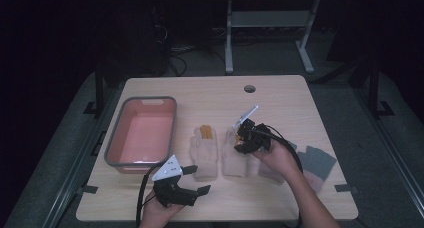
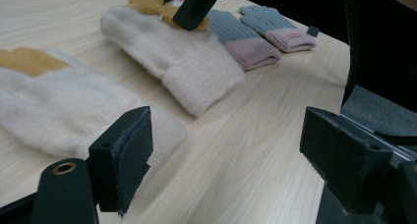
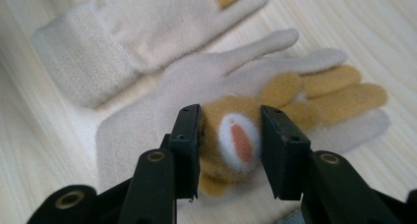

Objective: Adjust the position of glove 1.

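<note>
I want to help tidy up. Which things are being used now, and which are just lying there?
In use:
right gripper, shut on the cream glove
other cream glove
pink tub

Lying about:
grey and pink gloves
left gripper, open

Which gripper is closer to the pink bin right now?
Left. The left gripper sits just off the pink bin's near right corner; the right gripper is farther right, clamped on a cream glove.

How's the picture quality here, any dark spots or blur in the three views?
High view: dim, the floor around the table almost black. Left gripper view: near jaws soft, grey-pink gloves fairly sharp. Right gripper view: evenly lit, cream glove clear, far edge blurred.
</note>
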The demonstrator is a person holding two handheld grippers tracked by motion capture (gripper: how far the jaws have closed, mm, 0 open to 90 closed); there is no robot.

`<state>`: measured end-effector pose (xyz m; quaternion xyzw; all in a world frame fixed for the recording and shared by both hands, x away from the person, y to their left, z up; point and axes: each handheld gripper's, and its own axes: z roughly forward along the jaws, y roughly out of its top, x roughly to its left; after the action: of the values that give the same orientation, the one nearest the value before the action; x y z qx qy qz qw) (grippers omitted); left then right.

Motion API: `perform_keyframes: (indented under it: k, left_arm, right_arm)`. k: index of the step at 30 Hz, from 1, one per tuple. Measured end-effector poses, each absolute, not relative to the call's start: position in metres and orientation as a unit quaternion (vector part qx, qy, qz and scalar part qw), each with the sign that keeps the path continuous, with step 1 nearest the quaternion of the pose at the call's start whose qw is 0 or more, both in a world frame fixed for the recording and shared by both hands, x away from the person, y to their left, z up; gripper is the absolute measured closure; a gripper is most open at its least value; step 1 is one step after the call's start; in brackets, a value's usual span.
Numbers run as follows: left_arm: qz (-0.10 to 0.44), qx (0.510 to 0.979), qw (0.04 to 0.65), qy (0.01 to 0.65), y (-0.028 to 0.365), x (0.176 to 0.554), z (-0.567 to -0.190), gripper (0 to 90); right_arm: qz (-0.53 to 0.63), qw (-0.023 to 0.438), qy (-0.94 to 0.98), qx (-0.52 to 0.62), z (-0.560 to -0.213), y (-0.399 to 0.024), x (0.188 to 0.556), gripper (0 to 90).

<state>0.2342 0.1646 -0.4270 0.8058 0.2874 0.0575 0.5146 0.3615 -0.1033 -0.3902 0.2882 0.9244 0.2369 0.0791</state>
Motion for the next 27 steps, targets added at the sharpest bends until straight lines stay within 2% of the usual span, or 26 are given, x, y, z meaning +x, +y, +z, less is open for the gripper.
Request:
perform_keyframes:
  k: [15,27]
  left_arm:
    - [0.062,0.798,0.520,0.297,0.168,0.234,-0.425,20.2]
    - [0.064,0.793,0.523,0.305,0.171,0.234,-0.425,20.4]
  right_arm:
    - [0.253,0.098,0.928,0.256,-0.363,-0.087,0.352,61.6]
    - [0.260,0.085,0.936,0.221,-0.358,-0.052,0.359,61.6]
